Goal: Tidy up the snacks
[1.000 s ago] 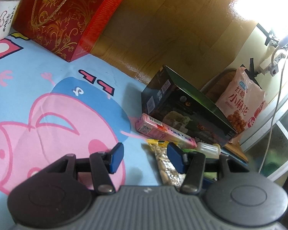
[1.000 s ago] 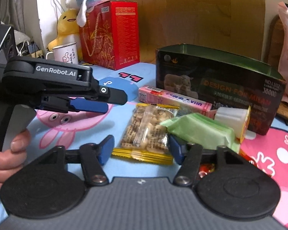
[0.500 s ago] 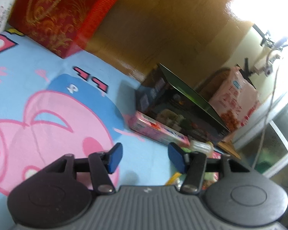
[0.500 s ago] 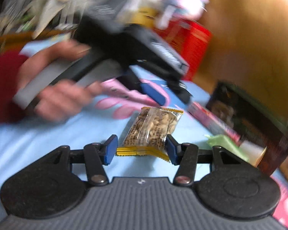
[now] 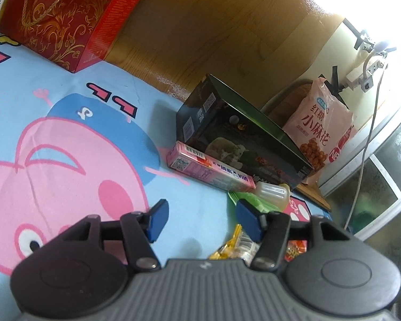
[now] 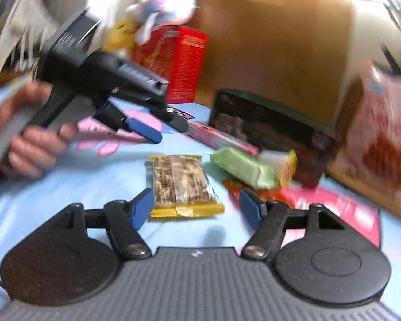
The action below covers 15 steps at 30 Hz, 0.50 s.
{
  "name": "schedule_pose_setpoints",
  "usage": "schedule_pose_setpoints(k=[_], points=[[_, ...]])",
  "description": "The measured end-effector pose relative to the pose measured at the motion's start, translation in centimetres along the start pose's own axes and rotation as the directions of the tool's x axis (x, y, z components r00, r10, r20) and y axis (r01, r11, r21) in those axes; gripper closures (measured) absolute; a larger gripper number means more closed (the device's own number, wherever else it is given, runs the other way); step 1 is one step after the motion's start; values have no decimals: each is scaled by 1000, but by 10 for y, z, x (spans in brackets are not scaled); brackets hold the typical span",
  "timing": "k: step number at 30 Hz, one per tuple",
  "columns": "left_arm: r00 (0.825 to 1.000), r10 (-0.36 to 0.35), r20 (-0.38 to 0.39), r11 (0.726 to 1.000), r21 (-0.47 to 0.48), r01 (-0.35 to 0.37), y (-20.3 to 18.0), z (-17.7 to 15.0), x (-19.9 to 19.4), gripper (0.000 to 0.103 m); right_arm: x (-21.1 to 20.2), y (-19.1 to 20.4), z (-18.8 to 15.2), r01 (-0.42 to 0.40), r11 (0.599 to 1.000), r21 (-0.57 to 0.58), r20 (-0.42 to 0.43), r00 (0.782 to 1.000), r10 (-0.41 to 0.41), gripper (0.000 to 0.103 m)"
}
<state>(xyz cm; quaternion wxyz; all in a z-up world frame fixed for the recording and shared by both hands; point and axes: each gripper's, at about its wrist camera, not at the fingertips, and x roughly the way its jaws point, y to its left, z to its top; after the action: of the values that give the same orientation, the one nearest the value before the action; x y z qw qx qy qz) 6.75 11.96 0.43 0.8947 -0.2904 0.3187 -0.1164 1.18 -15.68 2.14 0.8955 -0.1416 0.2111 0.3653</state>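
Snacks lie loose on a pale blue cartoon-print cloth, and nearest the right gripper is a yellow-edged cereal bar packet lying flat, its near crimped end between the jaws; these have just been opening and stand wide with neither pad pressing on it. That packet looks light, crinkly and slippery, its filling likely brittle, so a gentle pinch across its narrow width near the middle seems wiser than pulling at a seam. Just past it to the right lies a soft green wrapped bar beside a small jelly cup, with a red wrapper partly beneath. The left gripper hovers over bare cloth, its jaws having just widened too and holding nothing. Farther on, a slim pink box rests against a long dark open-topped box, stiff and probably the bin for the small things. Beyond stand a pink snack bag and, well apart to the left, a red gift box.
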Motion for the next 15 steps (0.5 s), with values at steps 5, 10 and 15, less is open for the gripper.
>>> schedule_pose_setpoints(k=[5, 10, 15], points=[[1000, -1, 1, 1000, 1, 1, 0, -1, 0, 44, 0, -18, -8, -47, 965, 259, -52, 997, 63, 35], [1000, -9, -3, 1000, 6, 9, -2, -2, 0, 43, 1, -21, -11, -86, 933, 349, -37, 994, 106, 37], [1000, -20, -14, 1000, 17, 20, -4, -3, 2, 43, 1, -26, -11, -141, 898, 417, -12, 987, 160, 37]])
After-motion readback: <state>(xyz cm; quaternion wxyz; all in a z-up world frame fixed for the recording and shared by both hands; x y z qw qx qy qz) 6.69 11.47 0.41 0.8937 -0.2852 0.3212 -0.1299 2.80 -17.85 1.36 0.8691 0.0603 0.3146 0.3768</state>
